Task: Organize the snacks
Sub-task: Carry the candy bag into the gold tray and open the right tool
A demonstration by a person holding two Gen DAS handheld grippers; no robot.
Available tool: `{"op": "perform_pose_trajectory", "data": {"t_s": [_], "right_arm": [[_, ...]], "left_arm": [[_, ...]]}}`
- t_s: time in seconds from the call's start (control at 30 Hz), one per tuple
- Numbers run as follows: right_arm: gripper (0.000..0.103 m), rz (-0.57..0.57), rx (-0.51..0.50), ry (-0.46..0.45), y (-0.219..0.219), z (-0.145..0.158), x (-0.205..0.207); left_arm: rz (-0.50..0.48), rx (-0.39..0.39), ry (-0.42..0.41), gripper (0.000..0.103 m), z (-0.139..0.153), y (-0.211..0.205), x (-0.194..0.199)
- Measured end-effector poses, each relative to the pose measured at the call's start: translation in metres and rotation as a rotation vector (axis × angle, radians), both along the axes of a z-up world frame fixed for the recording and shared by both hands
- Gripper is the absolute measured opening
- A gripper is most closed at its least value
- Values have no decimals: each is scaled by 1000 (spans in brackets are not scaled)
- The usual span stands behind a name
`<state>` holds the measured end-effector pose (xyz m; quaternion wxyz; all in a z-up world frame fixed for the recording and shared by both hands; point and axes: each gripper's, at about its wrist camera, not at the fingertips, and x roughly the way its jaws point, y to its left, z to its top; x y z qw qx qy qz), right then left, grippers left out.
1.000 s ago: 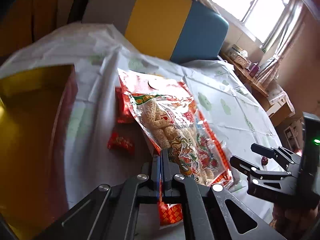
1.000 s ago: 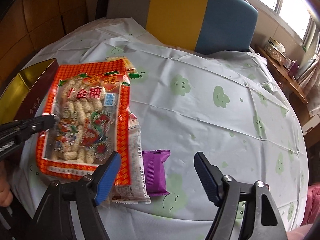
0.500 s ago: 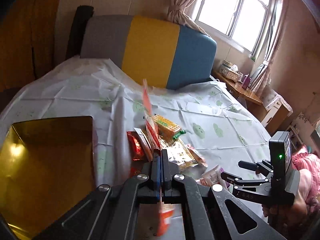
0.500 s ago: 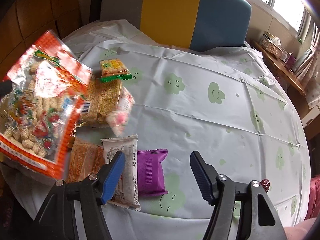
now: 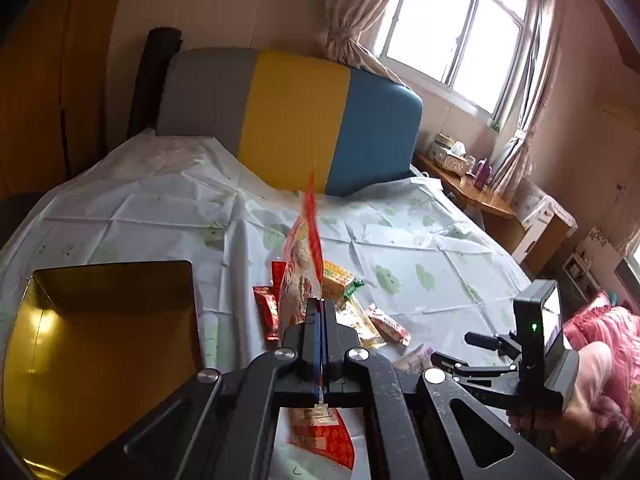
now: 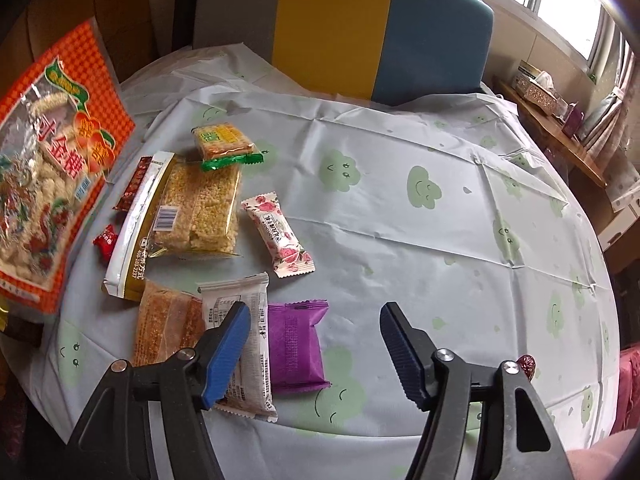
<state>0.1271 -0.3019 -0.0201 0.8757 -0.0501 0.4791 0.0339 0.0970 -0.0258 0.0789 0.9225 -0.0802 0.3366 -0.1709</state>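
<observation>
Gripping the edge of a big orange snack bag (image 6: pixel 44 168), the left gripper (image 5: pixel 321 320) has its jaws pressed tight together on the plastic, and the bag stands edge-on in the left wrist view (image 5: pixel 306 256), clear of the table. In the right wrist view the same bag hangs at the far left, its printed front and the pale puffed sticks inside facing the camera.

The right gripper (image 6: pixel 316 354) hovers over the near edge of the table (image 6: pixel 420 240) with its blue fingers (image 6: pixel 226 352) spread and nothing between them; its jaws have just been closing a little. Below it lie a purple packet (image 6: pixel 294 346) and, touching it on the left, a white wrapper with black print (image 6: pixel 244 344), then an orange-brown packet (image 6: pixel 166 326). Farther back sit a clear pack of puffed rice bars (image 6: pixel 188 212), a green-ended biscuit pack (image 6: pixel 224 146) resting on its far end, a pink floral candy bar (image 6: pixel 278 234) and a small red sweet (image 6: pixel 105 240).

A gold box (image 5: pixel 104 344) stands open at the left of the table in the left wrist view, apart from the pile. A grey, yellow and blue chair back (image 5: pixel 292 120) rises behind the table.
</observation>
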Motion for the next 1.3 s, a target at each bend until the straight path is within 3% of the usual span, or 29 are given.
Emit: {"op": "perform_pose_trajectory", "data": {"t_s": [0.3,0.53,0.67,0.77,1.07,1.3], "right_arm": [[68,-5,18,-27,-1,5,-1],[68,15,64,-54,1,13,-3],[68,48,108,-58,6,17,-6],[55,73,127,-60,15,18,-7],[51,132,182,0,46,13,-5],[46,145,278,54,77,4,13]], "left_arm": [[61,-34,-29,0,27,30,2],[175,-1,-39,0,34,83,0],[238,18,-13,0,23,113,-4],[286,33,17,0,9,138,-5],[445,68,143,0,-44,196,-9],[560,78,169,1,-51,236,-17]]}}
